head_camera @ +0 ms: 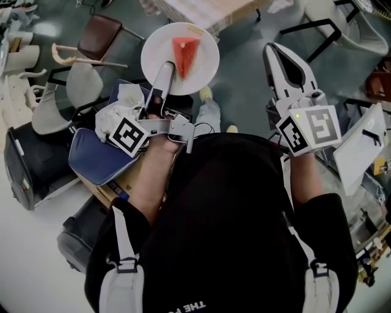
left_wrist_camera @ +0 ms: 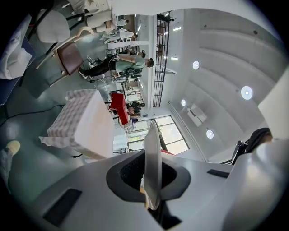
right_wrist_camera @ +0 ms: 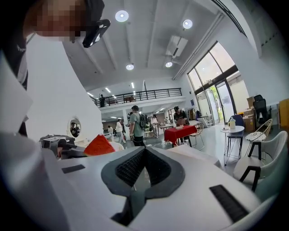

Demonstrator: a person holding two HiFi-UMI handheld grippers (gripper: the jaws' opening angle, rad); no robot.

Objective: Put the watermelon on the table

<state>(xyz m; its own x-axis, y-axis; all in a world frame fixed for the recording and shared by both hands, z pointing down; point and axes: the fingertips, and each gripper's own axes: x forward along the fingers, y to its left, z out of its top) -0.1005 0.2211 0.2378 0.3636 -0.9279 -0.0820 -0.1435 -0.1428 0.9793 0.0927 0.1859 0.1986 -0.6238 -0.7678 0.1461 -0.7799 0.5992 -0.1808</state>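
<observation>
Left tool [head_camera: 166, 68] is clamped shut on the rim of a white plate [head_camera: 201, 76]. In the left gripper view the rim sits edge-on between the pads, gripped from both sides. I hold the plate in the air over the grey floor [head_camera: 244, 73], out in front of me. It rests on nothing.

One watermelon slice [head_camera: 185, 54] lies on the plate, a red wedge near the middle, just past the tool tips and not touching them. Nothing else is on the plate.

Right tool [right_wrist_camera: 144, 152] has its jaws together with nothing between them. It is held out beside the plate, well apart from it and touching nothing. Its view catches the red wedge off to the left.

A desk [head_camera: 201, 12] with a checked cloth is near the plate's far edge. A brown chair [head_camera: 101, 33] is off to the left.
</observation>
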